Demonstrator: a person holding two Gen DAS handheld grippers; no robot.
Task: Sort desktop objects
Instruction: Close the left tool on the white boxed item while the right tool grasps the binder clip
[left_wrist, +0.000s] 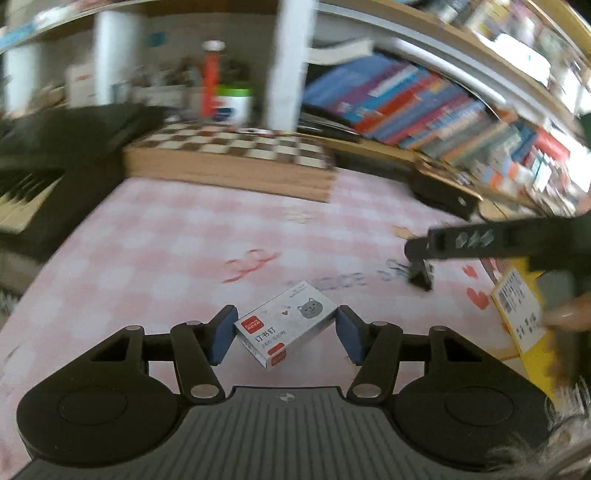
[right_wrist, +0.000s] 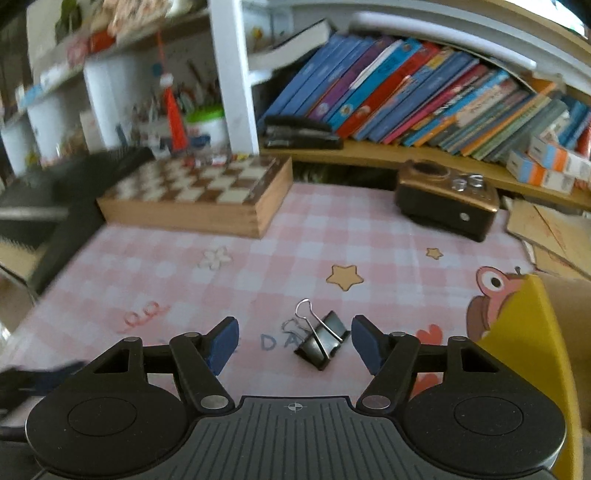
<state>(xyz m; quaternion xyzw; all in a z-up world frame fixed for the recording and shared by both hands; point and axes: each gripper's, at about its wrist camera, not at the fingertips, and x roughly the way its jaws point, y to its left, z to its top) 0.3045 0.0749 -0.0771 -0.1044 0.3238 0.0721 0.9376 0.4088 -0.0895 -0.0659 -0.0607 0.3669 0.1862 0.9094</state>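
Left wrist view: the left gripper (left_wrist: 286, 334) holds its jaws wide around a staple box (left_wrist: 286, 328) on the pink checked desk (left_wrist: 147, 240), pads barely touching, no firm grip evident. The box's long axis runs diagonally, toward the desk's far right. The right gripper (right_wrist: 293, 345), jaws spread and empty, brackets a black binder clip (right_wrist: 322, 341), handles pointing far-left. Sorting appears barely begun; both items remain unlifted beside a yellow box (right_wrist: 532, 332).

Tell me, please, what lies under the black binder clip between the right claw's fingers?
The binder clip rests on the pink checked tablecloth, partly over blue printed lettering. The letters beneath the clip are covered and unreadable.
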